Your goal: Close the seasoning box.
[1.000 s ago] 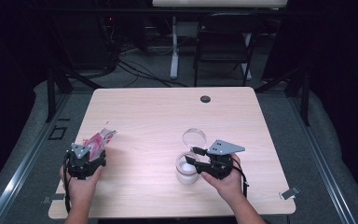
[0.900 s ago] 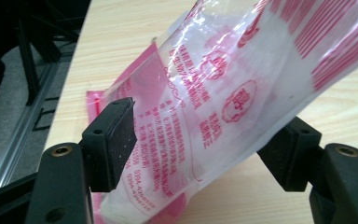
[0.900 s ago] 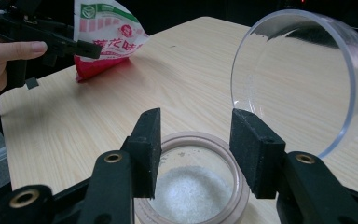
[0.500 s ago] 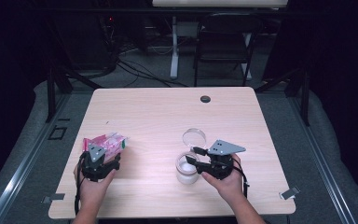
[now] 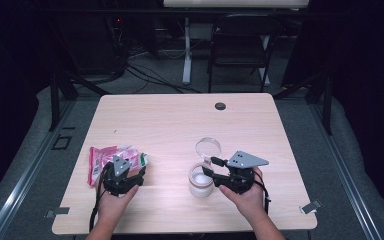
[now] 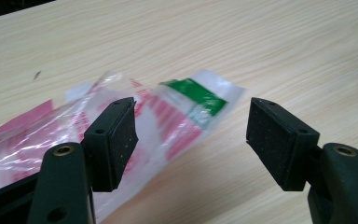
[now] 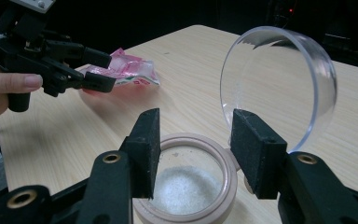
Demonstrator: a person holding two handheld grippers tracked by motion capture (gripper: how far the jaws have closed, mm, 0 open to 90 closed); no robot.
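Observation:
A crinkled clear bag [image 5: 111,157] printed pink, with a green patch, lies flat near the table's front left. My left gripper [image 5: 132,172] is just right of it, open, with nothing between its pads; in the left gripper view [image 6: 191,135] the bag [image 6: 168,116] runs under and beyond the left jaw. A small round jar [image 5: 200,186] holding white grains stands front centre, its clear hinged lid [image 5: 208,147] tipped up. My right gripper [image 5: 211,167] is open over the jar's mouth; in the right gripper view [image 7: 196,149] its jaws flank the rim [image 7: 191,138] below the lid [image 7: 279,79].
The light wooden table [image 5: 180,120] has a small black round disc [image 5: 220,106] near its far edge. A dark chair [image 5: 240,45] and cables lie on the floor beyond the table. My left gripper [image 7: 108,70] and the bag [image 7: 130,70] also appear in the right gripper view.
My left hand and gripper have slid right along the table's front. The bag now lies flatter and reaches farther right. The right gripper, jar and lid have not moved.

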